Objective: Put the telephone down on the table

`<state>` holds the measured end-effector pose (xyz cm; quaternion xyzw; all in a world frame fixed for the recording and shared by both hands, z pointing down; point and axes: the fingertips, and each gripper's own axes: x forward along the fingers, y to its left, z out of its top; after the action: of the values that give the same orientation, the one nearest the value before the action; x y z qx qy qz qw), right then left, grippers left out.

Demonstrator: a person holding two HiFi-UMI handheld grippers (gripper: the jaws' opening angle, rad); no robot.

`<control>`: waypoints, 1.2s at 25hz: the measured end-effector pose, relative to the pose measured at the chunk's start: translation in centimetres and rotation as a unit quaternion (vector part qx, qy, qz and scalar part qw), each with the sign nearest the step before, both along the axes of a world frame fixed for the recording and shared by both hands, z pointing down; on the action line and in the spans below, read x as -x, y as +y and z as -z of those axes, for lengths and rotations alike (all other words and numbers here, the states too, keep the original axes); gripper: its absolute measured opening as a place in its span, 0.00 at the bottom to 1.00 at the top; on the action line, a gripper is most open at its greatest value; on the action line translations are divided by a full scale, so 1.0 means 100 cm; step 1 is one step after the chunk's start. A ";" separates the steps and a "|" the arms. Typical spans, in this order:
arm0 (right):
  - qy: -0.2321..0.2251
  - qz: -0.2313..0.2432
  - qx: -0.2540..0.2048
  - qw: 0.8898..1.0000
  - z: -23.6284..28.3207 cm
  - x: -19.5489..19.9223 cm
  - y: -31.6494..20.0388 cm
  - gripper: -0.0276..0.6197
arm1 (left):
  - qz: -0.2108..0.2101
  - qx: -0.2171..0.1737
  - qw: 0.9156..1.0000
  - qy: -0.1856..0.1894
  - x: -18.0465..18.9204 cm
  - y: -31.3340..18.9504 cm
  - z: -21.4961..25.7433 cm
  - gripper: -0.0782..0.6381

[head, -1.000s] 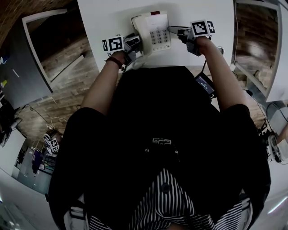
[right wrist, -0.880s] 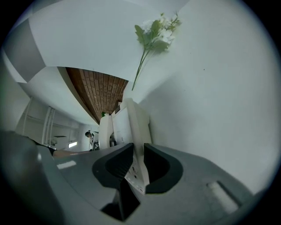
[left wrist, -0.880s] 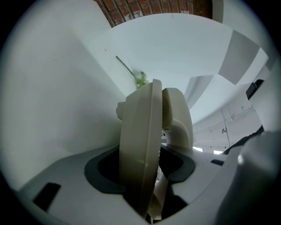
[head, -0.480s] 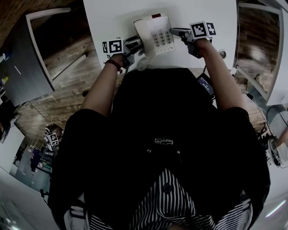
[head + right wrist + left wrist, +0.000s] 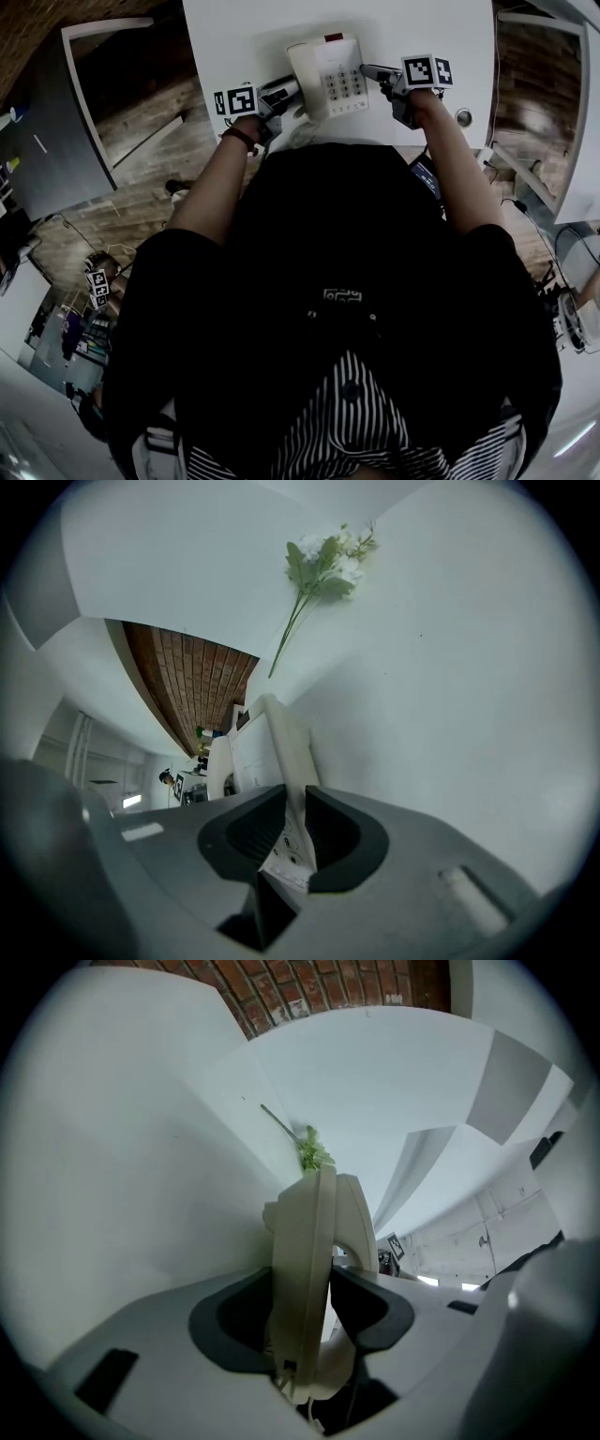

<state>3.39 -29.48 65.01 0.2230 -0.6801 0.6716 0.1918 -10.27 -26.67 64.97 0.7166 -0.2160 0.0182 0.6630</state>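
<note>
**Telephone held at both sides**

The white surface (image 5: 234,37) lies under the cream plastic push-button telephone (image 5: 330,66); whether they touch is unclear. Stiff, light, with a loose handset, it likely wants level side holds. The left gripper (image 5: 289,92), its jaws just now closing further, clamps the handset side. The right gripper (image 5: 369,69) pinches the thin rim.

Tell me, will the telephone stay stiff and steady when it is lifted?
The telephone looks like hard plastic, so probably stiff and fairly light. Its handset seems only to rest on top, so tilting might dislodge it. Its smooth surface may slip.
</note>
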 end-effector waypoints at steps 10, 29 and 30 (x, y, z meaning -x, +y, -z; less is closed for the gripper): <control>0.017 -0.042 0.013 0.999 -0.001 -0.004 0.006 0.13 | -0.017 -0.002 1.000 -0.011 0.005 -0.015 -0.002 0.39; 0.003 -0.085 -0.075 0.994 0.089 -0.024 -0.010 0.05 | 0.042 -0.110 0.989 -0.094 0.059 -0.023 0.075 0.17; 0.004 -0.085 -0.089 0.992 0.098 -0.025 -0.010 0.05 | 0.031 -0.125 0.987 -0.101 0.055 -0.024 0.085 0.15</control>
<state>5.87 -30.48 55.19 0.2988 -0.7147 0.6217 0.1160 -15.76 -29.08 56.48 0.7809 -0.3050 0.0428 0.5435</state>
